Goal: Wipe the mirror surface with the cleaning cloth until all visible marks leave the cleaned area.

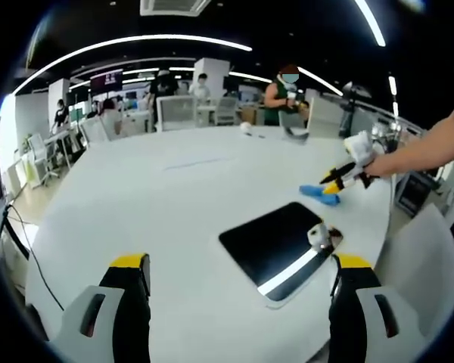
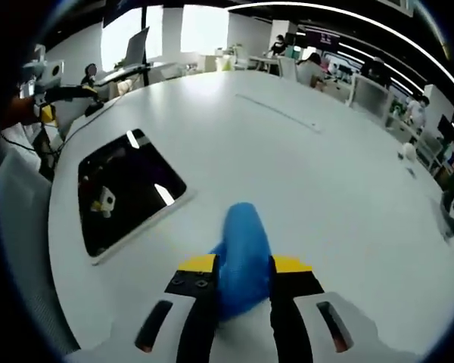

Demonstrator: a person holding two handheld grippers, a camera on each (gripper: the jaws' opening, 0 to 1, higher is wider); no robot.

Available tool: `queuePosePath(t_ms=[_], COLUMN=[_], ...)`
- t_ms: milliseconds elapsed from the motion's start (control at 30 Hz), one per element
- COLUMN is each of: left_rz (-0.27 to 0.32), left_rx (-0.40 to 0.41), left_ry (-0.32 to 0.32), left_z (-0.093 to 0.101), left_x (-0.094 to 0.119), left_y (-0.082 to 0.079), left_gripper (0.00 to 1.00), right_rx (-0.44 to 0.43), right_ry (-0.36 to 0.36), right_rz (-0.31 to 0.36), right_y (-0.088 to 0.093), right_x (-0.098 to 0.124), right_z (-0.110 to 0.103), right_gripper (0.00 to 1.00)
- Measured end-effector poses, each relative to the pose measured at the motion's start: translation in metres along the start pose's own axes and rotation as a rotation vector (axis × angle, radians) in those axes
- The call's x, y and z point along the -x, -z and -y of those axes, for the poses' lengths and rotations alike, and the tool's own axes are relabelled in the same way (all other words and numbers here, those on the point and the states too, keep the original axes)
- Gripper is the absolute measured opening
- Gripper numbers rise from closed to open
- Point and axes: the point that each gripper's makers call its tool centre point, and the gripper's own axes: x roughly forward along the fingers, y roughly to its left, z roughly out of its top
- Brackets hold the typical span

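In my right gripper view, my right gripper [image 2: 240, 266] clamps the blue cleaning cloth [image 2: 242, 249] between its jaws at the bottom centre; the cloth's near end is hidden between them. The mirror [image 2: 129, 189] lies flat on the white table [image 2: 318, 174] at left centre, apart from the cloth. In my left gripper view, my left gripper [image 1: 240, 265] stands wide open with nothing in it, the mirror lying above and between its tips, its lower corner hidden behind the right jaw. Marks on the glass are too faint to make out.
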Motion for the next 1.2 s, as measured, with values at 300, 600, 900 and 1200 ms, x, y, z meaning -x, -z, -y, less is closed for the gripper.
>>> queuePosePath(t_ms=[300,600,900,1200], left_rz=[-0.007,0.013,0.032,0.045], left_rx=[0.005,0.023,-0.01,-0.03], left_ry=[-0.004,-0.028,-0.006,0.001], left_z=[-0.001,-0.005,-0.009,-0.008], left_x=[0.005,0.01,0.011,0.011], left_y=[0.005,0.0,-0.011,-0.014], left_gripper=[1.0,1.0,1.0,1.0], right_rx=[-0.113,-0.233,-0.268,-0.303], right_ry=[0.051,0.06,0.079,0.12], right_rz=[-0.04,-0.035,-0.025,-0.046], right_y=[0.012,0.003,-0.019,-0.02], right_x=[-0.004,0.007,0.026,0.039], right_z=[0.008,0.001,0.013,0.018], right_gripper=[0.06,0.05,0.05,0.04])
